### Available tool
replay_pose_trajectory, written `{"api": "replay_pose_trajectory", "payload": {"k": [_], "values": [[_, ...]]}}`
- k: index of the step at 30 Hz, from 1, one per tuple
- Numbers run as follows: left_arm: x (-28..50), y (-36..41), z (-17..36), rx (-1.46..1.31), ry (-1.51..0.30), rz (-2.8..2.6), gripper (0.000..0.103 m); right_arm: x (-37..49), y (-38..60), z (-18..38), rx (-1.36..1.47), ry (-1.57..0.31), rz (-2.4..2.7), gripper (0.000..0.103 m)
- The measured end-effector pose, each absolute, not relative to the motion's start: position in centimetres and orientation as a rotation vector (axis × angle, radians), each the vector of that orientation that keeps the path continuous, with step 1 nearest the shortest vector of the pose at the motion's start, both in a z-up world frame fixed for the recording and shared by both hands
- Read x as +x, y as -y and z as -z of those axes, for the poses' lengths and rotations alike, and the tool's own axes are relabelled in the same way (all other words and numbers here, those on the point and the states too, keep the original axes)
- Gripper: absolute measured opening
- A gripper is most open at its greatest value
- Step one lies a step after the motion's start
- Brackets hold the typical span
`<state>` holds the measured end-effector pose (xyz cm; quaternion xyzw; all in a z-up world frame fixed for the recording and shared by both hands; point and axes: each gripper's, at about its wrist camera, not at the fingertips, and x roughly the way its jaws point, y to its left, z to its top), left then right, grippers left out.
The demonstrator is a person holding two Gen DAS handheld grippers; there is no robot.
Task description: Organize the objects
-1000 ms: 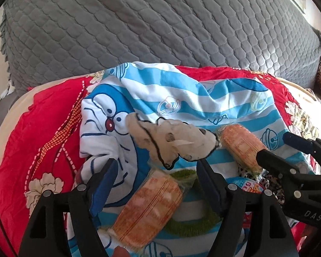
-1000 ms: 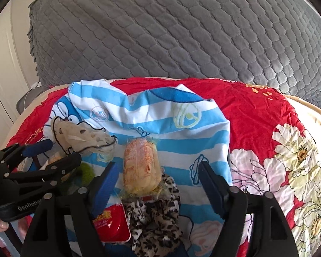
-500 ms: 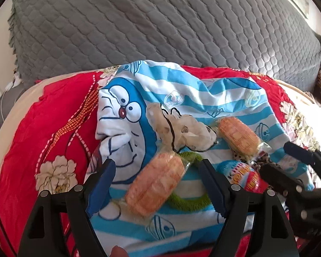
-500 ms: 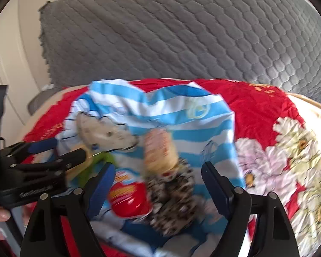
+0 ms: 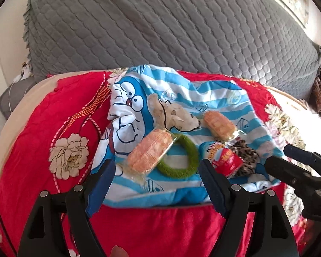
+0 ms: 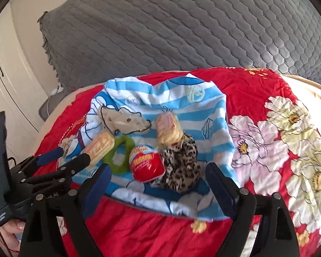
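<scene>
On the blue-striped cartoon cloth [image 5: 203, 98], spread over the red floral quilt [image 5: 53, 115], the small things sit bunched together: two wrapped cakes [image 5: 148, 152] [image 5: 219, 125], a green ring [image 5: 182, 158], a red snack pouch [image 6: 146, 163], a leopard scrunchie [image 6: 182, 167] and a pale cloth piece [image 5: 175, 115]. Over the last second I have drawn both hands back. My left gripper [image 5: 156, 187] and right gripper [image 6: 158, 189] now hang spread wide and empty near the cloth's front edge. Whether the pile counts as tidied or awaits sorting, I cannot judge.
</scene>
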<state>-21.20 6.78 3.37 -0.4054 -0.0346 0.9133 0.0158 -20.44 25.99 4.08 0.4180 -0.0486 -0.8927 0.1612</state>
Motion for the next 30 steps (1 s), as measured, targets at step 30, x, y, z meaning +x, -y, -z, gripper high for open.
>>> {"api": "replay_pose_trajectory", "payload": {"k": [30], "values": [[-11.5,-6.8,-8.2,-1.144,0.137,-2.829,0.082,-9.3,-25.6,-9.8,1.201,0.013,2.601,0.09]]}}
